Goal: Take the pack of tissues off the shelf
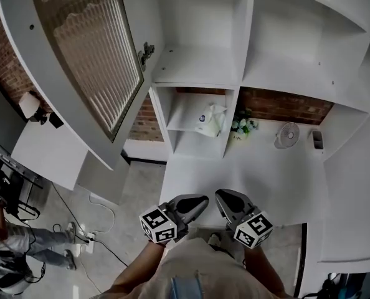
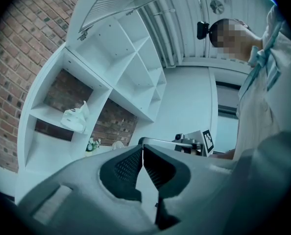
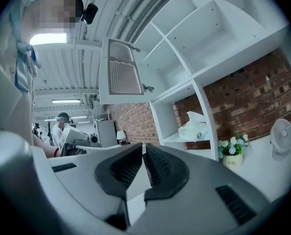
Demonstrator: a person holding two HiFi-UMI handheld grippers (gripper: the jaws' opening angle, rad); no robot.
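Note:
The white pack of tissues (image 1: 210, 119) lies on the middle board of a small white shelf cubby (image 1: 186, 127), a tissue sticking up from its top. It also shows as the tissue pack (image 2: 75, 118) in the left gripper view and the tissue pack (image 3: 195, 128) in the right gripper view, far ahead of the jaws. My left gripper (image 1: 200, 201) and right gripper (image 1: 219, 197) hover side by side near the counter's front edge, well short of the shelf. Both are shut with nothing between the jaws.
A small pot of white flowers (image 1: 243, 127) stands just right of the cubby, with a little white fan (image 1: 287, 134) and a small dark box (image 1: 317, 139) further right on the white counter (image 1: 253, 179). An open cabinet door (image 1: 85, 55) with ribbed glass hangs at left. A seated person (image 1: 10, 242) is at lower left.

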